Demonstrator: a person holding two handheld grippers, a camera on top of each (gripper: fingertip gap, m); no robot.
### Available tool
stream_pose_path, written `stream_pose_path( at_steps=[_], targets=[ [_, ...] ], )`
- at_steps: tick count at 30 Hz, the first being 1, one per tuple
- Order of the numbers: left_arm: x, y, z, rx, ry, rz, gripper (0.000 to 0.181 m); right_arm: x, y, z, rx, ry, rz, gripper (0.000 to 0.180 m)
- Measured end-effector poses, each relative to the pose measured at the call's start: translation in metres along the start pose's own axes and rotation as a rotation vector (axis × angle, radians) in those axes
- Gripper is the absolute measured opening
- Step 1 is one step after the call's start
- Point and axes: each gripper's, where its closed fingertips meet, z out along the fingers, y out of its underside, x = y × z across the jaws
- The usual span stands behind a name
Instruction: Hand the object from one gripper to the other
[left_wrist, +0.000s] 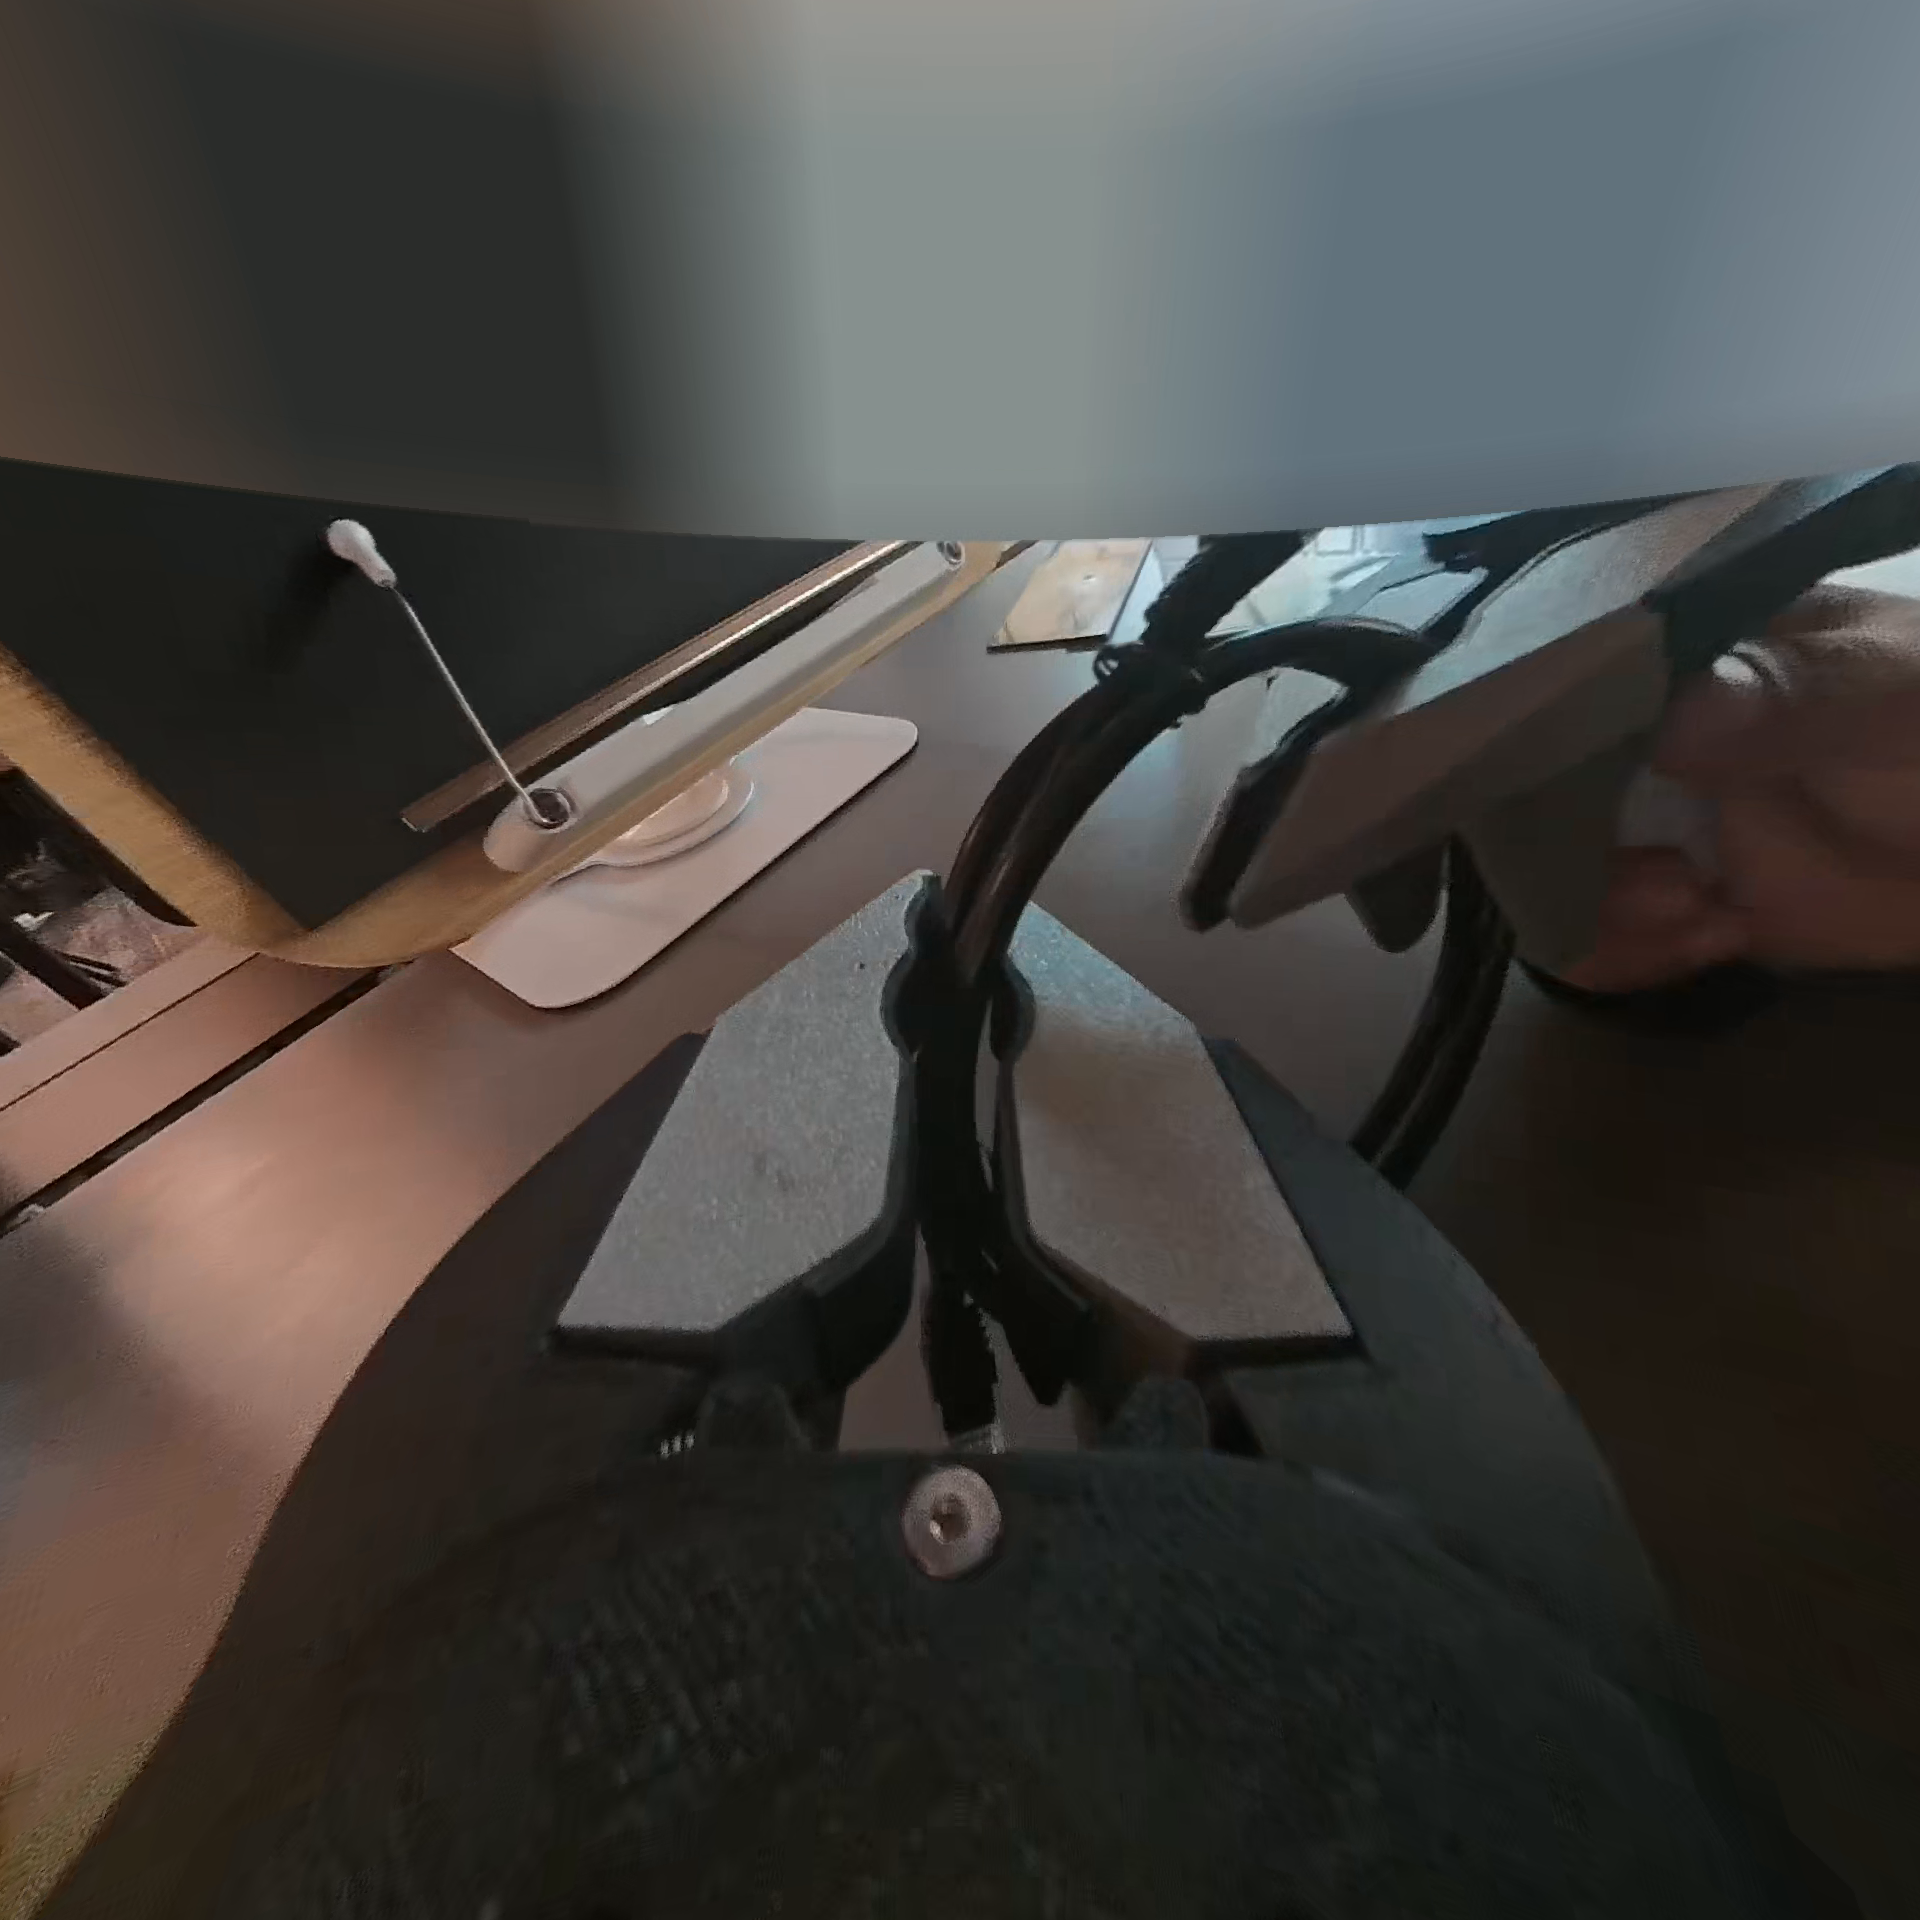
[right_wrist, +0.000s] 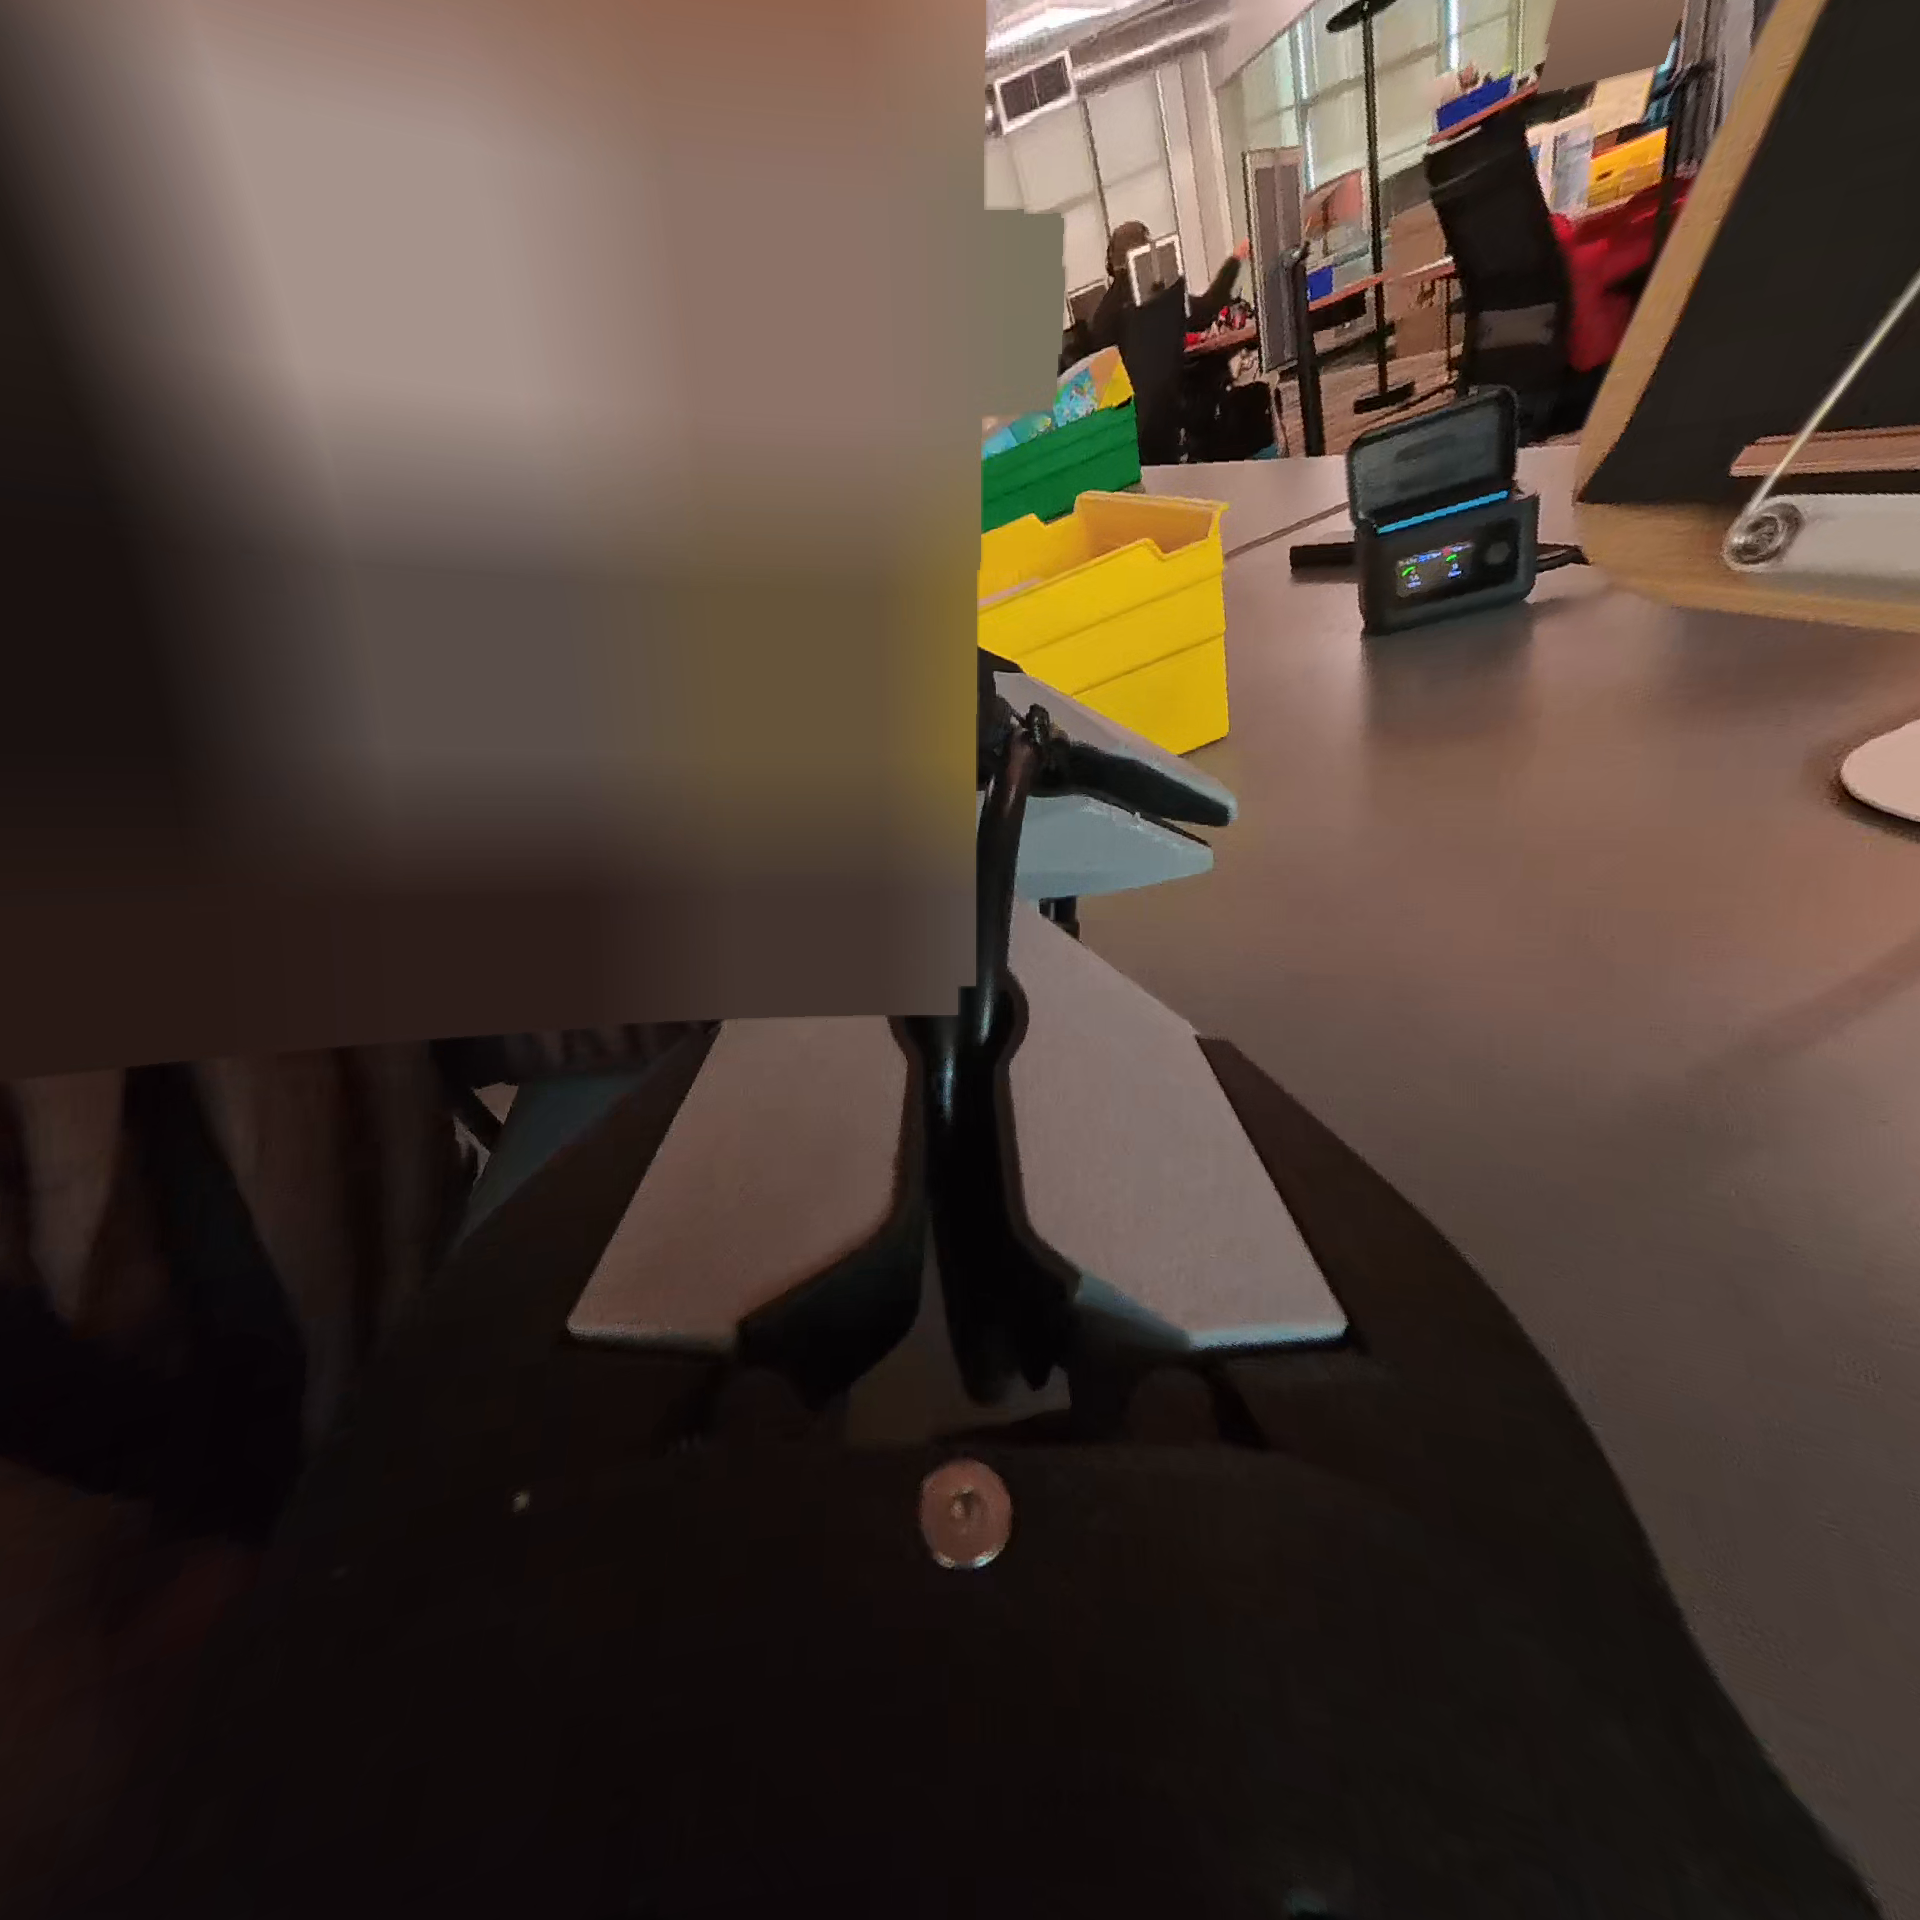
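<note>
A coiled black cable (left_wrist: 1039, 790) rises in a loop above the dark table (left_wrist: 312, 1195). My left gripper (left_wrist: 956, 977) is shut on the cable's lower strands. My right gripper (left_wrist: 1226, 883) comes in from the right, held by a hand (left_wrist: 1787, 790), and sits against the loop's right side. In the right wrist view my right gripper (right_wrist: 961, 1049) is shut on the cable (right_wrist: 992, 883), which runs up between its fingers. The left gripper (right_wrist: 1143, 821) shows just beyond it, on the same cable. Both grippers hold the cable above the table.
A monitor on a white stand base (left_wrist: 727, 862) stands at the left, with a thin swab-tipped rod (left_wrist: 447, 675) leaning on it. A yellow bin (right_wrist: 1122, 613), a green bin (right_wrist: 1060, 462) and a dark device with a small screen (right_wrist: 1444, 540) sit on the table (right_wrist: 1455, 935).
</note>
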Motion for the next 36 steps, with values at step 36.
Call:
stream_pose_path(
  at_steps=[36],
  targets=[
    [-0.06,0.005,0.02,-0.015,-0.268,0.077,0.002,0.087,-0.028,0.013,-0.004,0.347,-0.259,0.019]
  ],
)
